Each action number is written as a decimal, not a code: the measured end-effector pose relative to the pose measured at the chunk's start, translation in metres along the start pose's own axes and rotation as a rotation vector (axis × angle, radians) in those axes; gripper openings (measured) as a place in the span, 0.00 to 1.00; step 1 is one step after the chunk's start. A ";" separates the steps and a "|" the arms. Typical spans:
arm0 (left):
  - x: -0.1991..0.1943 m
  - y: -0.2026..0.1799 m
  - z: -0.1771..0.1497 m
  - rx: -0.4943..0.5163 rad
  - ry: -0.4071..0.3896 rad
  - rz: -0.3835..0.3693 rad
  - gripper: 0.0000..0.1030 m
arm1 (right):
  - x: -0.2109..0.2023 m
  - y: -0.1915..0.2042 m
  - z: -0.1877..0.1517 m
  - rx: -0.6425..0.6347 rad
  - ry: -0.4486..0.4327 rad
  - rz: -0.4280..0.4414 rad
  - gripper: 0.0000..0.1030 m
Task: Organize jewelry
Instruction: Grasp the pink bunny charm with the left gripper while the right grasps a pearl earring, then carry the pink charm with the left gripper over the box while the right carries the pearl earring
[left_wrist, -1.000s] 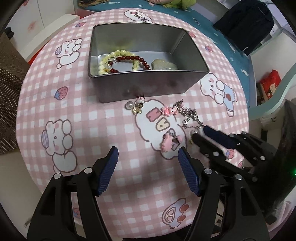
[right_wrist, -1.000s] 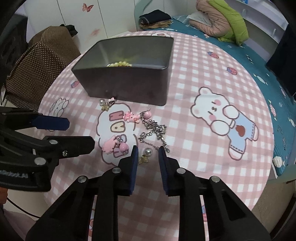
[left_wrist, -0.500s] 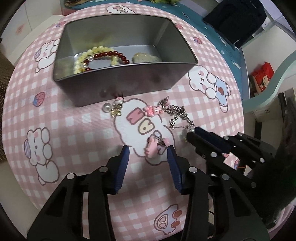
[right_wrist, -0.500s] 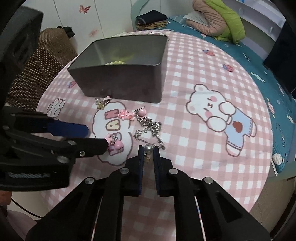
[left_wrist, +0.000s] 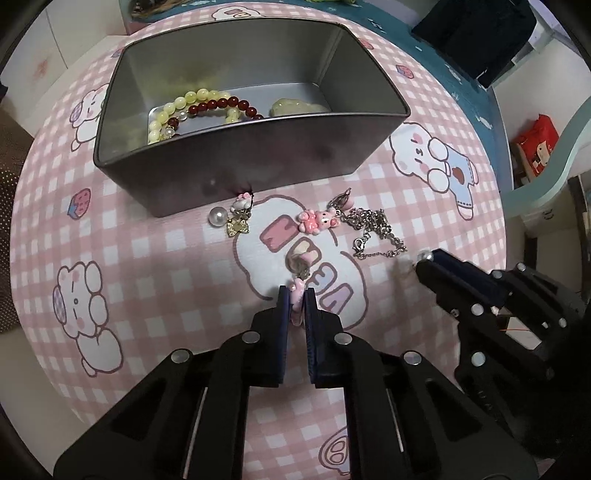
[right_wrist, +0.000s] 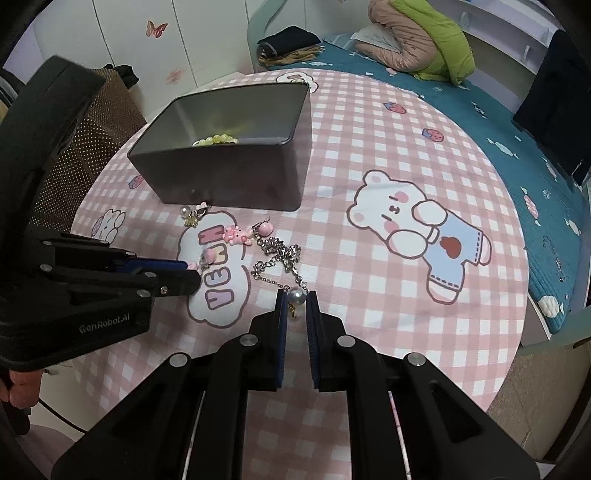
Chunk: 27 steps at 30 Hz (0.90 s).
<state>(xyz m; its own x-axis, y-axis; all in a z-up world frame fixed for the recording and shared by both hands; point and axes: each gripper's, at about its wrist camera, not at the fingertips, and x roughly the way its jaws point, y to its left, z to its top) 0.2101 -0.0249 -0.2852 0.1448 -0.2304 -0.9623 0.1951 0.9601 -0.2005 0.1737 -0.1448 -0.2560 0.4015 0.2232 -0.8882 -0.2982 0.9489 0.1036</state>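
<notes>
Both cameras look steeply down and close onto the tabletop (left_wrist: 155, 258), each along its own fingers (left_wrist: 282, 310), toward the metal tin (left_wrist: 255, 166). The left view sees into the tin from its long side; the right view stands more to one corner of the tin (right_wrist: 236, 177). Both share the tin and the jewelry in front of it, and each shows the other gripper (right_wrist: 192, 277).

A rectangular grey metal tin (left_wrist: 258, 173) stands on the round table with the pink checked cloth (left_wrist: 155, 266). In it lie a yellow-and-red bead bracelet (left_wrist: 199, 109) at the left and a pale green carved stone (left_wrist: 295, 108) to its right. Before the tin's front wall, on the cloth, lie a pearl-and-gold-bow earring (left_wrist: 231, 218), to its right a pink bunny charm (left_wrist: 316, 221), then a silver chain (left_wrist: 376, 232).
</notes>
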 end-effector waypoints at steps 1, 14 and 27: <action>0.000 0.000 0.000 -0.003 0.001 -0.001 0.08 | -0.002 -0.001 0.000 0.001 -0.006 0.000 0.09; -0.041 0.015 0.001 -0.035 -0.069 -0.038 0.08 | -0.024 0.003 0.024 -0.011 -0.081 -0.012 0.09; -0.089 0.021 0.019 -0.047 -0.189 -0.084 0.08 | -0.040 0.017 0.065 -0.059 -0.185 0.007 0.09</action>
<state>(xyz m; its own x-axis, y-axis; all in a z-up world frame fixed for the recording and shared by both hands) 0.2197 0.0127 -0.2003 0.3106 -0.3312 -0.8910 0.1694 0.9416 -0.2909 0.2091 -0.1230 -0.1894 0.5502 0.2720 -0.7895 -0.3497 0.9336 0.0780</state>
